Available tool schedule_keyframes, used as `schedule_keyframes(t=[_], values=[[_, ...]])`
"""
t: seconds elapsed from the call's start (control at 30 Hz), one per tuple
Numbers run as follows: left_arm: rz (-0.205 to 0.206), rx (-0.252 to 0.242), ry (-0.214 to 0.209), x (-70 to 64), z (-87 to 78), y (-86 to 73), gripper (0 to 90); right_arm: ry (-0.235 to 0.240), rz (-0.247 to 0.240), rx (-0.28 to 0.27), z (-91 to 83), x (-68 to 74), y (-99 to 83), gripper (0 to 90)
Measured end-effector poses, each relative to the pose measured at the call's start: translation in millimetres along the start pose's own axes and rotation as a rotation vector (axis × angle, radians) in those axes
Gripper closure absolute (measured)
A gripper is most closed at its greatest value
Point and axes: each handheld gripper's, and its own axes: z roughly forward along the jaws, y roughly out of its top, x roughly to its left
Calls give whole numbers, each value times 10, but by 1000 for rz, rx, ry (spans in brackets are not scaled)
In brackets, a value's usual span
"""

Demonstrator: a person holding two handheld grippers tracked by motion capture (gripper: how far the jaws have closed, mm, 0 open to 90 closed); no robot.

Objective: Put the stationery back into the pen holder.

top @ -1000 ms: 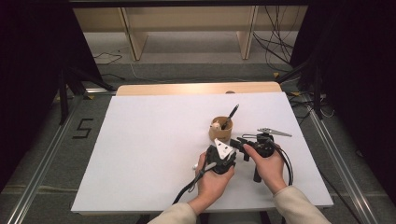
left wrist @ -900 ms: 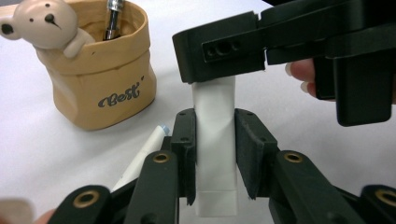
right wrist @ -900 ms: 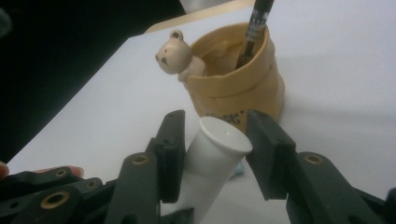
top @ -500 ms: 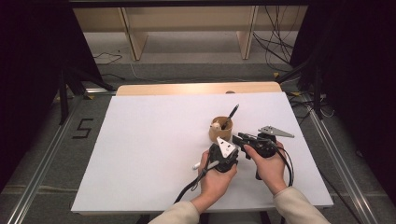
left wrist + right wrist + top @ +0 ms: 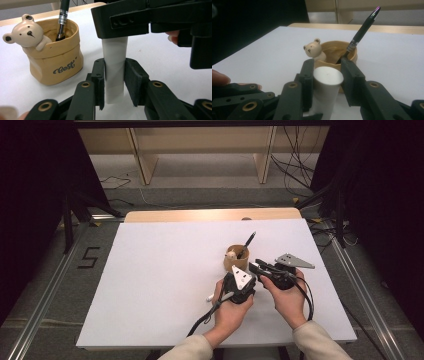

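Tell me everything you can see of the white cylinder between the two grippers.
The white cylinder is a plain, matte, smooth stick with a flat round end. Both grippers clamp it: the left gripper holds its lower part between its fingers, and the right gripper grips it near the round end. It is held above the white table, just in front of the tan bear cup, apart from it. No markings or damage show.

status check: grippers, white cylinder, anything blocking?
Left gripper and right gripper both shut on white cylinder. Bear pen cup just beyond, apart. Nothing blocking.
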Motion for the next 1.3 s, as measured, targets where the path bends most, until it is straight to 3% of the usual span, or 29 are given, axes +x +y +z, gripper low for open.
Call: schedule_keyframes(t=[0.2, 0.27, 0.5, 0.67, 0.9, 1.3], values=[[8, 8, -41, 3, -25, -3, 583, -7, -11, -15, -11, -7, 23, 651], [37, -2, -35, 17, -74, -9, 542, -11, -15, -24, -20, -15, 34, 651], [81, 58, -44, 220, -257, -67, 408, -26, -21, -45, -42, -50, 82, 651], [70, 94, -68, 425, -414, -138, 364, -31, -26, -48, -38, -62, 106, 651], [61, 112, -43, 687, -646, -204, 341, -36, -45, -59, -7, -59, 155, 651], [57, 144, -38, 853, -798, -349, 330, -43, -47, -73, 50, -70, 238, 651]])
